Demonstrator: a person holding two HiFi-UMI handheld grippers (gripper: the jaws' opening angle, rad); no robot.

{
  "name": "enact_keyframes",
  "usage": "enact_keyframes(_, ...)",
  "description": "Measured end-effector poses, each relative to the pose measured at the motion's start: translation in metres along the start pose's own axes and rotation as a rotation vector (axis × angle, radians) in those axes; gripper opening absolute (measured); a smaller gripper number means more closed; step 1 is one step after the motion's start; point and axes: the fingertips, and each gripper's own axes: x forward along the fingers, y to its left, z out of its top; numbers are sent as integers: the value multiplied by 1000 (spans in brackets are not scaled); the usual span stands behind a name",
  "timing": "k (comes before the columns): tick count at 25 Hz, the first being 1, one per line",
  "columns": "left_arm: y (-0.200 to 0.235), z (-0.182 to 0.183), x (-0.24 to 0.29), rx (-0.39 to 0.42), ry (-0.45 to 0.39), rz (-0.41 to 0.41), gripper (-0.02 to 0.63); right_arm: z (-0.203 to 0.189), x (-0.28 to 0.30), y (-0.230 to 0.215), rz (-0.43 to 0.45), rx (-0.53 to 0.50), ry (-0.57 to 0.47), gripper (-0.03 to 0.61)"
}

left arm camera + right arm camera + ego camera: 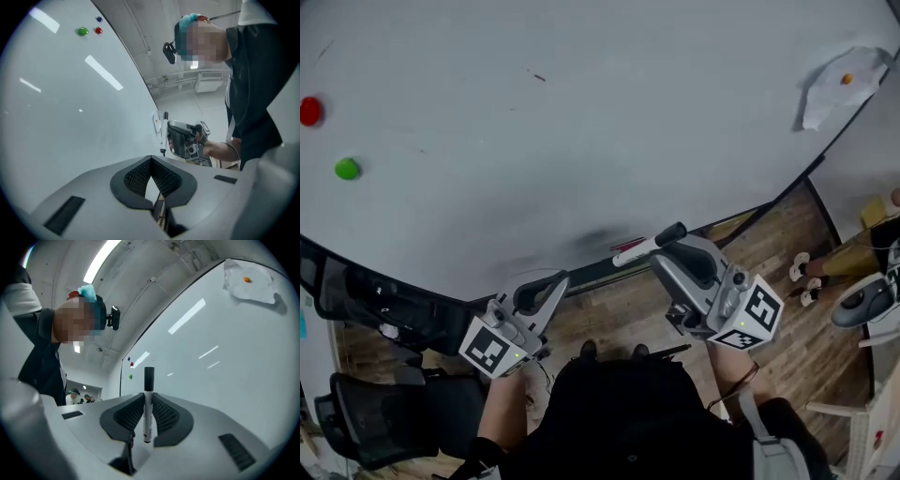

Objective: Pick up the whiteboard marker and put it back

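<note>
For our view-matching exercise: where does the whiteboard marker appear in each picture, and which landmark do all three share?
Head view: whiteboard marker low, right of centre, held by the right gripper.
Left gripper view: marker near centre, thin and upright beside the whiteboard.
Right gripper view: marker centre, upright between the jaws.
Shared landmark: the green magnet on the whiteboard.
</note>
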Motion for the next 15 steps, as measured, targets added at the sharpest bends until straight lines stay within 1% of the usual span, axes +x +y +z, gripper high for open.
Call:
enact_keyframes(2,-1,13,-1,-16,-43,-8,12,1,-8,0,-11,3,4,67)
enact_keyframes(4,-1,18,-2,-19,-60,-9,12,0,-14,1,-27,-14,19,69)
enact_keyframes(10,-6,12,1,-28,-36,-18,12,-3,-28,3,-61,-81,67,67)
enact_keyframes(15,-9,9,4,-39,-32,-27,12,-4,-35,1,-82,-76,74,67)
